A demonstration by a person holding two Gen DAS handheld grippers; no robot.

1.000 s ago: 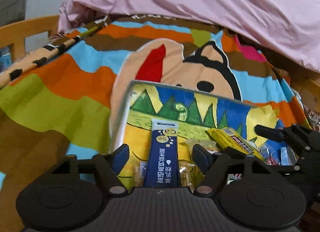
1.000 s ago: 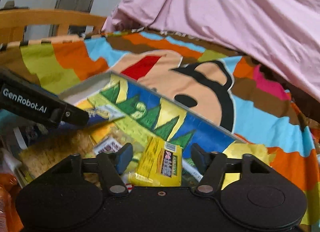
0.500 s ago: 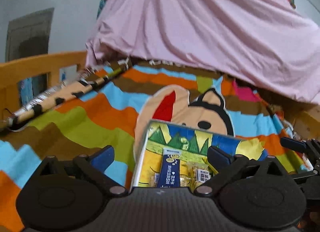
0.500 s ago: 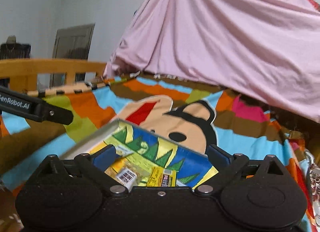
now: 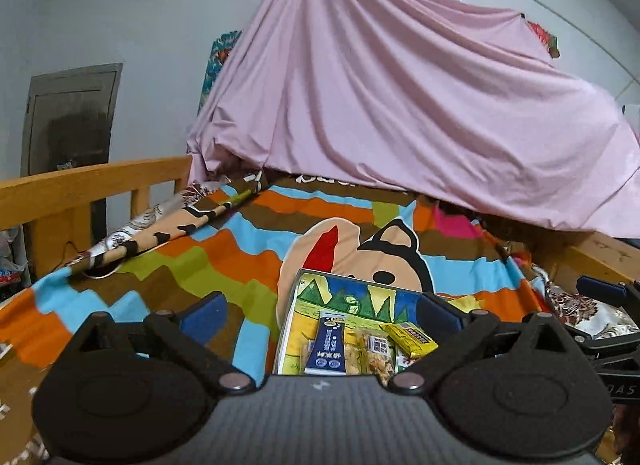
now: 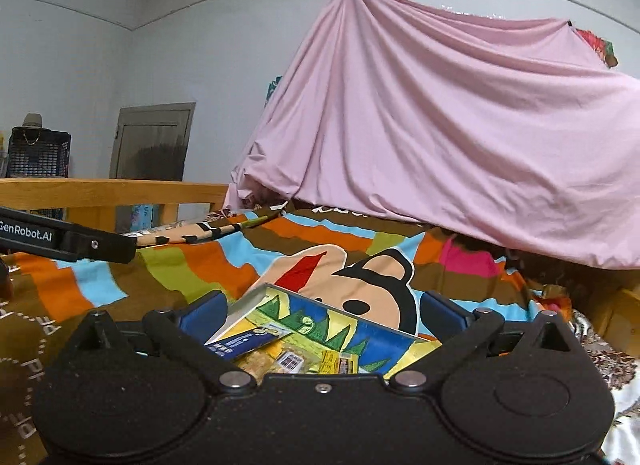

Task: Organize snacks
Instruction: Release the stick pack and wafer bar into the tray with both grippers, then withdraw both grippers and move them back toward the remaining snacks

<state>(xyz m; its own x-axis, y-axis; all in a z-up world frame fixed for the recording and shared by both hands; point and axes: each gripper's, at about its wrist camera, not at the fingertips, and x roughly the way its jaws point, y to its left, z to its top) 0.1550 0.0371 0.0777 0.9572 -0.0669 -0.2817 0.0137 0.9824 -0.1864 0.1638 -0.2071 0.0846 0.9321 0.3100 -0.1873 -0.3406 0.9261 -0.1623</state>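
Both grippers sitting above the near end of the bed, jaws just been opening, now spread wide, nothing between the pads. Left gripper (image 5: 320, 315) is looking down its fingers at the box (image 5: 288, 329); right gripper (image 6: 320, 315) is doing the same from the other side.

Box is lying on the quilt (image 5: 224, 265) near the bed's near edge, roughly mid-width, its far wall overlapping the cartoon face print. Painted inside: green trees, blue, yellow.

Snacks are all lying inside the box:
- blue sachet (image 5: 330, 345) towards the left wall, lengthwise
- clear bag (image 5: 378, 353) just beside it, barcode label up
- yellow pack (image 5: 410, 339) right of that, tilted, touching the bag by the look of it; edges are blurring there so not certain

From the right wrist view the same three are showing low, partly hidden behind the gripper body: sachet (image 6: 248, 341), bag (image 6: 288, 361), yellow pack (image 6: 340, 363).

Right gripper's finger is poking into the left view at the right edge, apart from the box. Pink sheet (image 5: 400, 113) is draping over the far end of the bed. Wooden rail (image 5: 92, 185) is running along the left side.
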